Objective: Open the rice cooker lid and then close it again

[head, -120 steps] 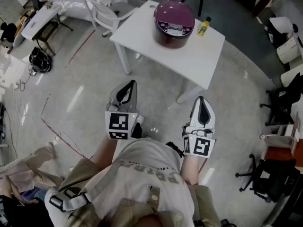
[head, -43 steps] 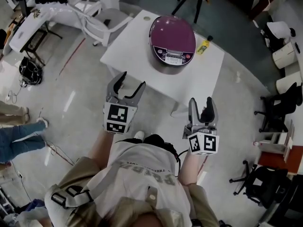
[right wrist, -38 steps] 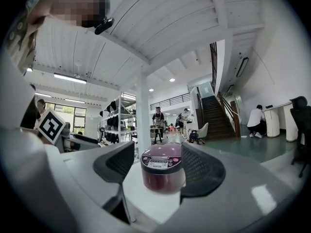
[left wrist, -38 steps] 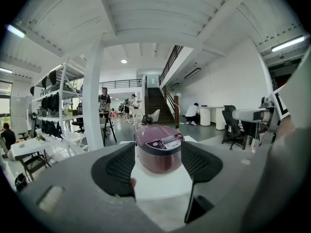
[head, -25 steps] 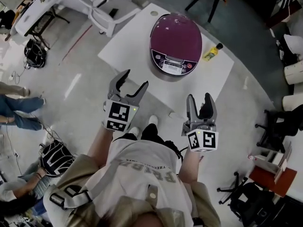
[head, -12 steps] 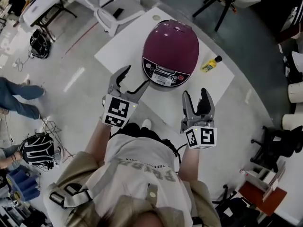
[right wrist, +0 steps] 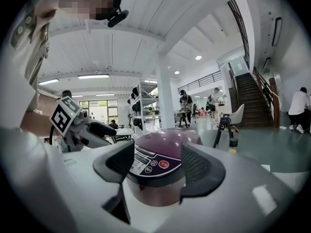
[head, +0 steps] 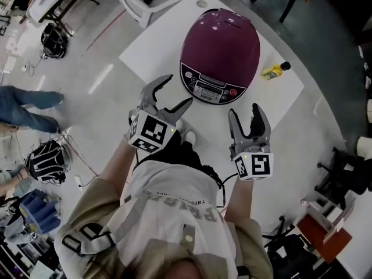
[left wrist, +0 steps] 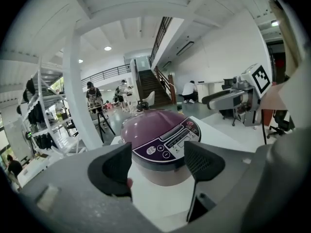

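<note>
A purple rice cooker [head: 220, 54] stands on a white table [head: 157, 39], lid down, its control panel [head: 207, 88] turned toward me. My left gripper [head: 172, 92] hovers just short of the panel's left side; its jaws are opening and nothing is between them. My right gripper [head: 244, 110] hangs open and empty over the table's near edge, right of the panel. The left gripper view frames the cooker [left wrist: 155, 140] between its pads, still apart from it. The right gripper view likewise shows the cooker [right wrist: 160, 171] ahead, untouched.
A small yellow bottle [head: 274, 70] lies on the table right of the cooker. A white chair [head: 145, 2] stands behind the table's left corner. A person in jeans [head: 23, 106] and a backpack [head: 43, 161] are on the floor at left. Dark office chairs [head: 349, 167] stand at right.
Both grippers have come forward and down toward the cooker, which now looks larger and nearer. The left gripper's jaws have spread a little wider and it has rolled slightly.
</note>
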`<state>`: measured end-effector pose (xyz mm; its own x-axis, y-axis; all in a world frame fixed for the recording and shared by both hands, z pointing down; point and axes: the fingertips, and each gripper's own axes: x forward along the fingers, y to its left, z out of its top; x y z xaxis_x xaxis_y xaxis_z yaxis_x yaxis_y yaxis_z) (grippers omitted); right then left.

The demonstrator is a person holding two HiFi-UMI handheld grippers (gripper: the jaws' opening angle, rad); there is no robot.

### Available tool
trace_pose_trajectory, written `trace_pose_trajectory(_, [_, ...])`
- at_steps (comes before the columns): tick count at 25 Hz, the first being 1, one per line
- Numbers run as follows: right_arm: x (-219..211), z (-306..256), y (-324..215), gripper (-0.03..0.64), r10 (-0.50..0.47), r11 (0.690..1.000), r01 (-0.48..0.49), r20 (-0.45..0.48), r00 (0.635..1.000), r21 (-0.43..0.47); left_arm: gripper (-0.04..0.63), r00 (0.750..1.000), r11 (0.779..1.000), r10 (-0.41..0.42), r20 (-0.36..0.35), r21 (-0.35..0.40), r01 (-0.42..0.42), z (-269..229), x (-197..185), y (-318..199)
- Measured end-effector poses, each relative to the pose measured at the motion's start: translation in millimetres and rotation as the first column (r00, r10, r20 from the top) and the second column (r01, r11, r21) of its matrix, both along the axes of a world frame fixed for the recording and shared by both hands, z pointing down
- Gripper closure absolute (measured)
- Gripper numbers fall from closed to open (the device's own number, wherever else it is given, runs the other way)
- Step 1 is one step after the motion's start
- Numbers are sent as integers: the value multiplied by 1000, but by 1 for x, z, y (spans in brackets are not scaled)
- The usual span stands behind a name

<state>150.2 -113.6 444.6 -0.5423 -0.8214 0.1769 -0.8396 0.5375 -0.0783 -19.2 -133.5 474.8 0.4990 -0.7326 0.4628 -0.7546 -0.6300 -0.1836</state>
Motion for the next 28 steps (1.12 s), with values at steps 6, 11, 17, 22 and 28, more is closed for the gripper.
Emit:
trace_pose_trajectory(6, [-27,10,-6,336,-119,993,116,-118,986,-26,229,974,982,185,134,-4,-186,14,15,-2])
trace_pose_trajectory(11, [-53,18,-10,334,-244,970,235,-208,947,-70,215,892,938,332,306,-11,-345,24,28,-2])
trace_pose_trajectory(17, [-80,36,-7,325,-395,918,357,-355,847,-170,206,780,883,430,455,-35,-467,33,42,0])
trace_pose_trajectory(22, [-88,55,-4,322,-451,893,379,-466,762,-244,198,727,863,453,516,-49,-503,43,53,1])
trace_pose_trajectory(28, [-96,65,0,322,-517,856,414,-520,680,-310,180,658,833,502,562,-110,-542,54,59,6])
